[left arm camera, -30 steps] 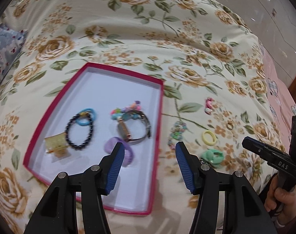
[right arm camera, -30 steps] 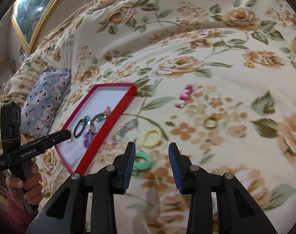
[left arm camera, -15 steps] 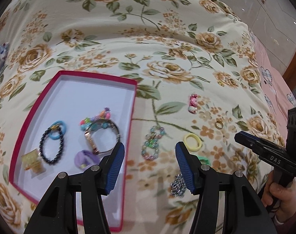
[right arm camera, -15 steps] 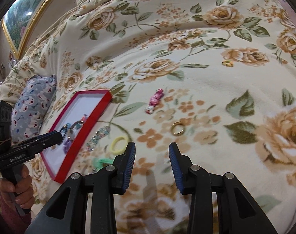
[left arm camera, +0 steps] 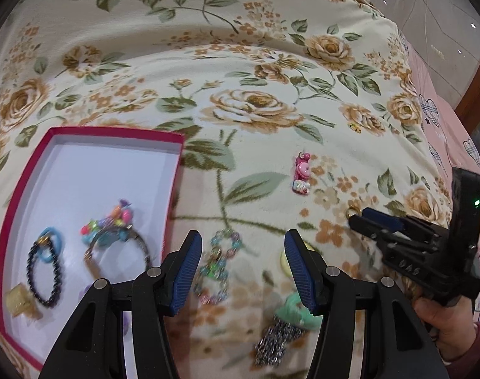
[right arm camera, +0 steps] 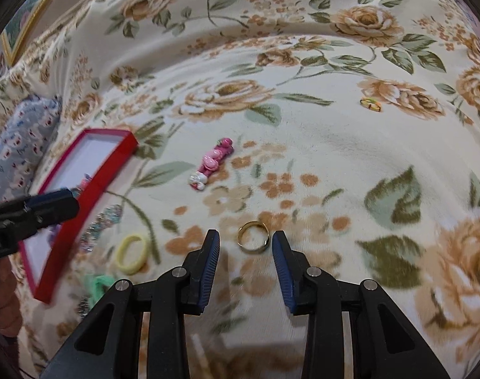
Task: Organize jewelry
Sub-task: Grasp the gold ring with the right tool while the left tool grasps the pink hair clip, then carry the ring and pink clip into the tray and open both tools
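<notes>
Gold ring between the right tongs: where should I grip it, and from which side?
The gold ring lies flat on the blanket. Come from above, pinching across the band's opposite outer edges; the right tongs already straddle it and are closing, not yet touching.

A floral bedspread [right arm camera: 319, 158] carries everything. Lying on it: a gold ring [right arm camera: 253, 237] just ahead of the right gripper's tips, a pink clip [right arm camera: 212, 164] farther out, a yellow band [right arm camera: 132, 253] and green scrunchie [right arm camera: 96, 284] to that gripper's left, then a bead bracelet [left arm camera: 219, 268], a silver chain [left arm camera: 276, 341] and the red tray [left arm camera: 173, 195]; a small yellow-green piece [right arm camera: 370, 104] sits far right
</notes>
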Demonstrator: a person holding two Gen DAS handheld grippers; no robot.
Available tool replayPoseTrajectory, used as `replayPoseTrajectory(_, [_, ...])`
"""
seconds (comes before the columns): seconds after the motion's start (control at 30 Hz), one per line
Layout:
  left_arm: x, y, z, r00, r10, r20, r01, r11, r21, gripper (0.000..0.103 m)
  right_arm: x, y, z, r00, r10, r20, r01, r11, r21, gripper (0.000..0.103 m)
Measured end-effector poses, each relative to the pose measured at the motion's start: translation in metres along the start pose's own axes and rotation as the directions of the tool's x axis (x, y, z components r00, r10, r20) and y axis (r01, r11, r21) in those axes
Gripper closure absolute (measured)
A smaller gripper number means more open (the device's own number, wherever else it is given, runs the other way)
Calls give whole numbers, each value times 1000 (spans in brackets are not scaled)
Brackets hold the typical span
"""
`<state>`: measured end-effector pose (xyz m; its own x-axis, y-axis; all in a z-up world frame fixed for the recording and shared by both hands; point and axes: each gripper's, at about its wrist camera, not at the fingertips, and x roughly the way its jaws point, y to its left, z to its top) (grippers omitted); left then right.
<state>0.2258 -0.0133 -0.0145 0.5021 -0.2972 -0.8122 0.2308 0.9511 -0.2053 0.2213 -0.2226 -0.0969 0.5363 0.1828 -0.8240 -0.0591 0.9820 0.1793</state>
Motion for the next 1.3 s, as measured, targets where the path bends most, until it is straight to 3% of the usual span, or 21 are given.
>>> replayPoseTrajectory(0.07, [8,-3,5,1000,-4,-4,4,1000,7,49,5,-1,1,1000,-20,-4,20,1000,-14,80])
replayPoseTrajectory(0.53, [99,-54,43,998,-31,-53,36,995,97,49,-41,-46,8,993,41,111,-58,986,156,80])
replayPoseTrajectory(0.67, [130,-61,54,997,-20,-80,27,996,85,51,-45,-53,7,992,49,119,-71,980,184,80])
replayPoseTrajectory(0.73, [140,-63,58,997,-6,-79,13,996,87,57,-46,-54,6,991,53,121,-75,979,188,80])
replayPoseTrajectory(0.77, [142,-64,59,997,-3,-77,10,996,89,59,-47,-54,5,991,54,122,-77,979,188,80])
replayPoseTrajectory(0.87, [145,-63,61,997,-23,-75,29,996,79,84,-48,-54,5,990,64,126,-88,978,191,80])
replayPoseTrajectory(1.03, [142,-58,60,996,-50,-68,55,996,70,84,-49,-47,5,989,79,129,-102,978,181,80])
replayPoseTrajectory(1.3, [94,-44,41,998,-60,-27,61,996,62,84,-52,-26,7,984,117,132,-136,979,151,80])
